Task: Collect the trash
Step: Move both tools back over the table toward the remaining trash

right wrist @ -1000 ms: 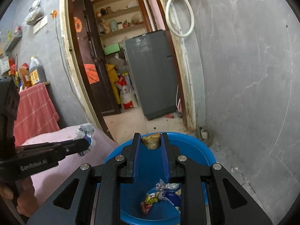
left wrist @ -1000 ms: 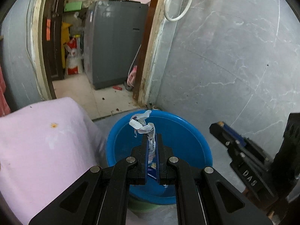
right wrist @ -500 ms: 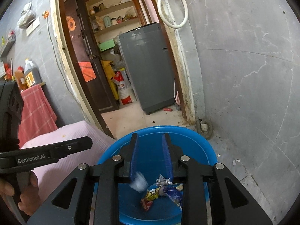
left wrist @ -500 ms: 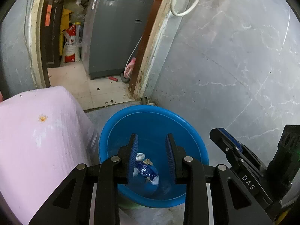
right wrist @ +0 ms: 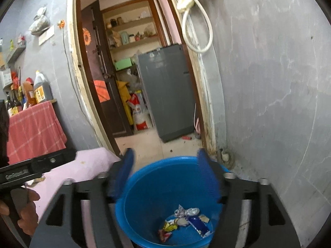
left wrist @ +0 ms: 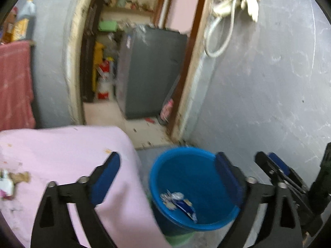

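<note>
Now both empty, left gripper [left wrist: 167, 177] and right gripper [right wrist: 165, 173] gaping over blue bucket [right wrist: 144, 186]: fetch scraps [left wrist: 12, 180] far left on pink cloth [left wrist: 62, 144].

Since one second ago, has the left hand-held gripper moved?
Yes. The left hand-held gripper opened wide and swung left: the blue bucket now sits right of centre, with the pink cloth filling more.
</note>
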Action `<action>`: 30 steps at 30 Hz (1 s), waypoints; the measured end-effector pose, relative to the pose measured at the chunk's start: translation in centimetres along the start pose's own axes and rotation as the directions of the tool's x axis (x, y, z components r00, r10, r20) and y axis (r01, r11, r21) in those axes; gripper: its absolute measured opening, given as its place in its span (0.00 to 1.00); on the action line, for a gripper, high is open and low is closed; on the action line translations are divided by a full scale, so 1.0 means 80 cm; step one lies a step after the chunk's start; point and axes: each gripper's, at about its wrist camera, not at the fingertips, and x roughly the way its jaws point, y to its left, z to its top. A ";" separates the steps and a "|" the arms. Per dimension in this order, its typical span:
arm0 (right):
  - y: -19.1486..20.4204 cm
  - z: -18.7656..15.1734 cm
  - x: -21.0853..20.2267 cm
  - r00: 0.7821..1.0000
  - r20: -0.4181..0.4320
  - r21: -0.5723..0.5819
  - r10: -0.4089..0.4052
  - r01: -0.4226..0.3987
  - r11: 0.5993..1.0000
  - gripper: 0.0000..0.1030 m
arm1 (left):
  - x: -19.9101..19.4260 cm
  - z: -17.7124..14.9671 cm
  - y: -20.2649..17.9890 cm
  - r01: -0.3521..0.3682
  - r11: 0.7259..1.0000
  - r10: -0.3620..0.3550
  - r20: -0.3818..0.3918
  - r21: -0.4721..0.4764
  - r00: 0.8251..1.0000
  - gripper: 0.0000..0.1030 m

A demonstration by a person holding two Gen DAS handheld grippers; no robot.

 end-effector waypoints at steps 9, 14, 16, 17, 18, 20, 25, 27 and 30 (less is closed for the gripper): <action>0.052 0.016 -0.033 0.998 0.063 -0.072 0.030 -0.025 0.997 0.99 | -0.079 -0.004 0.041 -0.107 0.994 0.108 0.130 -0.019 0.986 0.98; 0.089 0.027 -0.050 0.993 0.089 -0.114 0.073 -0.062 0.992 1.00 | -0.121 -0.002 0.070 -0.144 0.988 0.152 0.186 -0.057 0.971 0.98; 0.105 0.030 -0.056 0.991 0.096 -0.132 0.089 -0.076 0.988 1.00 | -0.140 -0.001 0.083 -0.163 0.984 0.174 0.204 -0.069 0.964 0.98; 0.116 0.031 -0.060 0.990 0.100 -0.142 0.098 -0.083 0.986 1.00 | -0.148 -0.001 0.088 -0.171 0.983 0.183 0.211 -0.074 0.960 0.98; 0.124 0.032 -0.062 0.989 0.102 -0.150 0.106 -0.090 0.985 1.00 | -0.156 0.001 0.094 -0.177 0.981 0.190 0.220 -0.077 0.957 0.98; 0.141 0.033 -0.067 0.987 0.104 -0.167 0.126 -0.107 0.980 1.00 | -0.173 0.002 0.103 -0.207 0.975 0.219 0.242 -0.077 0.945 0.98; 0.184 0.034 -0.075 0.978 0.111 -0.190 0.175 -0.152 0.970 1.00 | -0.217 -0.006 0.133 -0.271 0.959 0.285 0.275 -0.088 0.918 0.98; 0.202 0.034 -0.077 0.973 0.118 -0.194 0.199 -0.174 0.965 1.00 | -0.236 -0.011 0.148 -0.294 0.950 0.313 0.283 -0.108 0.906 0.98; 0.227 0.029 -0.080 0.965 0.122 -0.205 0.232 -0.205 0.957 1.00 | -0.257 -0.019 0.167 -0.319 0.939 0.344 0.287 -0.132 0.894 0.98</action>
